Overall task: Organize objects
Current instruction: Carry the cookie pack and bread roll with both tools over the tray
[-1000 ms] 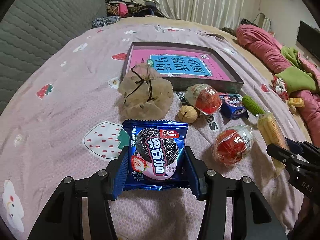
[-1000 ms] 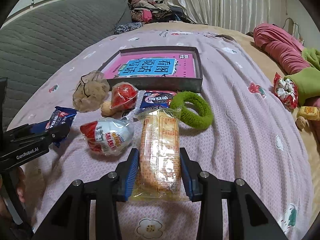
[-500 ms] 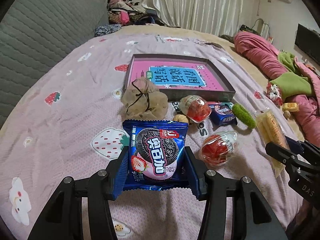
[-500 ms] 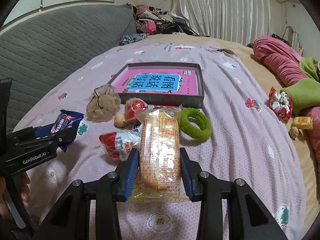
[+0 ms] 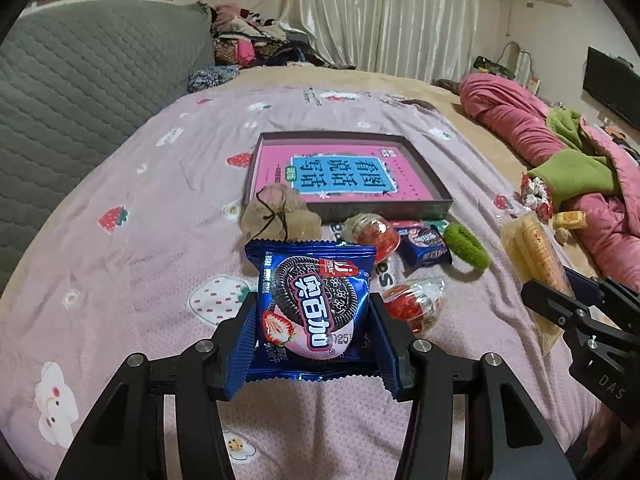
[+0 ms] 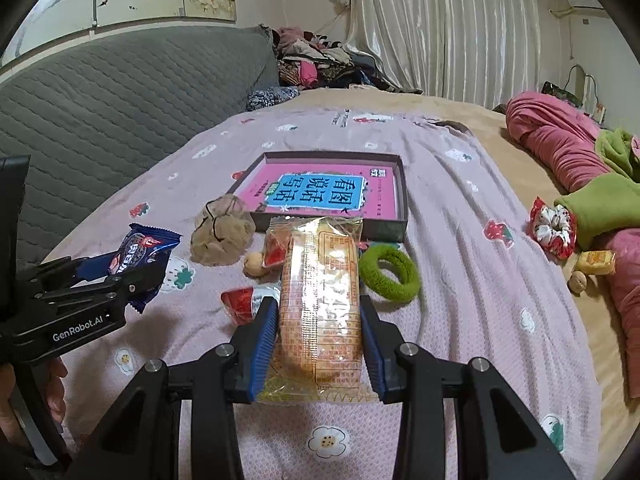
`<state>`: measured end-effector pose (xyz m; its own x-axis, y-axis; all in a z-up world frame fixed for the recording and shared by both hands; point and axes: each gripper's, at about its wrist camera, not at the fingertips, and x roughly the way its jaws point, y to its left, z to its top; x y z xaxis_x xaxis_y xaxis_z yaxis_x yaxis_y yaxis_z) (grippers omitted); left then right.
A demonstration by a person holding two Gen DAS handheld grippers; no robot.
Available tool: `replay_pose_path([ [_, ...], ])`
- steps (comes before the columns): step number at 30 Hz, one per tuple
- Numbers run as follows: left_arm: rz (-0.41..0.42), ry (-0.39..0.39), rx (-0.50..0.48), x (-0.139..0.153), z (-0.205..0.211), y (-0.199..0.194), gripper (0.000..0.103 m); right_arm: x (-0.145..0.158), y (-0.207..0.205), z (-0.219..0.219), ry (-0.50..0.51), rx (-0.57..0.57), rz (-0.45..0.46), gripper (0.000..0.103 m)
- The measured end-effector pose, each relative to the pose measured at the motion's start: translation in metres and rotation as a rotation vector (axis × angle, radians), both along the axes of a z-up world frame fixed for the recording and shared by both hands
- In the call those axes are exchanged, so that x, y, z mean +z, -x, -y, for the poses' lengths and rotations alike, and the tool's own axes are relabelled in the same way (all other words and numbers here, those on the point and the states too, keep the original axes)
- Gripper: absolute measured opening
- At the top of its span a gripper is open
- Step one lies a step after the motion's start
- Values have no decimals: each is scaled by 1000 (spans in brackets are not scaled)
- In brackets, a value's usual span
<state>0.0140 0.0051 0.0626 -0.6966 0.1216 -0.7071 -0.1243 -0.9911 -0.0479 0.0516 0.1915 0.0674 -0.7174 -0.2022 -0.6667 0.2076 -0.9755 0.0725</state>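
My left gripper (image 5: 312,344) is shut on a blue cookie packet (image 5: 312,300) and holds it above the pink bedspread. In the right wrist view the same packet (image 6: 140,256) shows at the left. My right gripper (image 6: 318,348) is shut on a long clear pack of yellow biscuits (image 6: 320,300), also lifted; that pack (image 5: 532,264) appears at the right of the left wrist view. Beyond both lies a shallow dark box (image 5: 420,210) with a pink book (image 5: 344,176) inside it.
In front of the box lie a brown mesh pouch (image 5: 276,216), two red-and-white wrapped snacks (image 5: 416,304), a small blue packet (image 5: 426,246), a green hair tie (image 6: 390,274) and a walnut (image 6: 254,264). Pink and green bedding (image 5: 560,160) is piled at right; a grey headboard (image 5: 80,92) at left.
Both grippers have risen with their packets, so the bed and the objects on it look farther away. The grips are unchanged.
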Motion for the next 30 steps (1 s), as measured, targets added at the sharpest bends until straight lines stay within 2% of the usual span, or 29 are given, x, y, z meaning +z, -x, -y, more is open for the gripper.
replay_pose_path([
  [14, -19, 13, 3, 17, -4, 26, 54, 13, 22, -2, 22, -4, -2, 40],
  [30, -16, 24, -12, 21, -14, 93, 54, 18, 85, -5, 17, -18, -9, 40],
])
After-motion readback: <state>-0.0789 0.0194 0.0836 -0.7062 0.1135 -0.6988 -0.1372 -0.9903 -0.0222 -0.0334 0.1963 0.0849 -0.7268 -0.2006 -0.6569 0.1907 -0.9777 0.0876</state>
